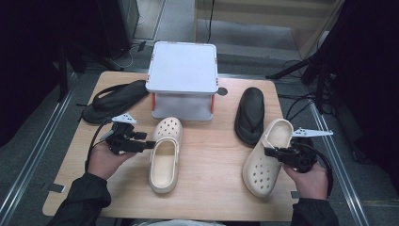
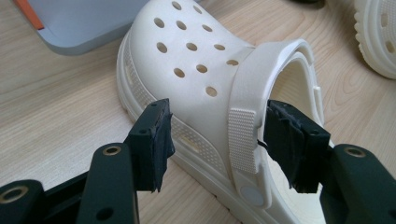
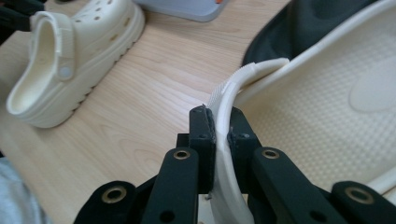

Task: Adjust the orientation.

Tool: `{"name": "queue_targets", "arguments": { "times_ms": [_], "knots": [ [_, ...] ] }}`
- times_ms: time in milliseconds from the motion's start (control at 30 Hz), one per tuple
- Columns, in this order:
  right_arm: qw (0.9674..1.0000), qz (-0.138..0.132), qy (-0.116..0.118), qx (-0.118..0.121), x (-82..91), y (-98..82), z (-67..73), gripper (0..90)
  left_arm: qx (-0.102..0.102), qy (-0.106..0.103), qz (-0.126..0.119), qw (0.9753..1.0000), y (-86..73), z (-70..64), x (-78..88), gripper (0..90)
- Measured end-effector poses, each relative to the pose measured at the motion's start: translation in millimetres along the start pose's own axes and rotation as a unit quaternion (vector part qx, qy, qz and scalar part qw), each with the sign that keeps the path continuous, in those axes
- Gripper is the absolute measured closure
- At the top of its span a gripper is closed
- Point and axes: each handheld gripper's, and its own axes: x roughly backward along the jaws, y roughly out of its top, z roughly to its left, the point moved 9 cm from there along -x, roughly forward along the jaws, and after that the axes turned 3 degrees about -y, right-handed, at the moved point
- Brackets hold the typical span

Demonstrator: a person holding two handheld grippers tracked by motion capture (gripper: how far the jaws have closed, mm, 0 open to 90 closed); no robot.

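Two cream clogs: R gripper (image 3: 222,128) clamped on right clog (image 1: 263,162) wall, tilted; L gripper (image 2: 215,140) open, straddling left clog (image 1: 164,157) side. Rack (image 1: 183,80) empty, placing left.

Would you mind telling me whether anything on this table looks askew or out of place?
The right clog sits askew: it lies at a slant, its heel end overlapping the black sandal, with the right gripper shut on its rim. The left clog lies straight and flat. Nothing looks spilled or damaged.
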Motion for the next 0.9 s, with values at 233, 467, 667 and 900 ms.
{"name": "queue_targets", "arguments": {
  "times_ms": [233, 467, 667, 900],
  "knots": [
    [0.9992, 0.004, 0.037, 0.012, -4.3, 13.6, 29.8, 86.1, 0.002, 0.001, -0.004, 1.0, 1.0, 0.5, 1.1, 42.2],
    [0.995, 0.019, 0.088, 0.042, -23.3, 33.2, 68.8, 86.2, -0.001, 0.001, -0.007, 1.0, 2.2, -0.6, 2.1, 42.2],
    [0.9879, 0.035, 0.129, 0.078, -47.8, 48.4, 99.9, 86.1, -0.005, 0.004, -0.017, 0.9998, 4.1, -0.6, 4.6, 42.9],
    [0.9836, 0.058, 0.146, 0.089, -90.9, 57.3, 111.1, 85.9, -0.004, 0.005, -0.018, 0.9998, 4.2, -0.6, 4.8, 43.0]
  ]
}}
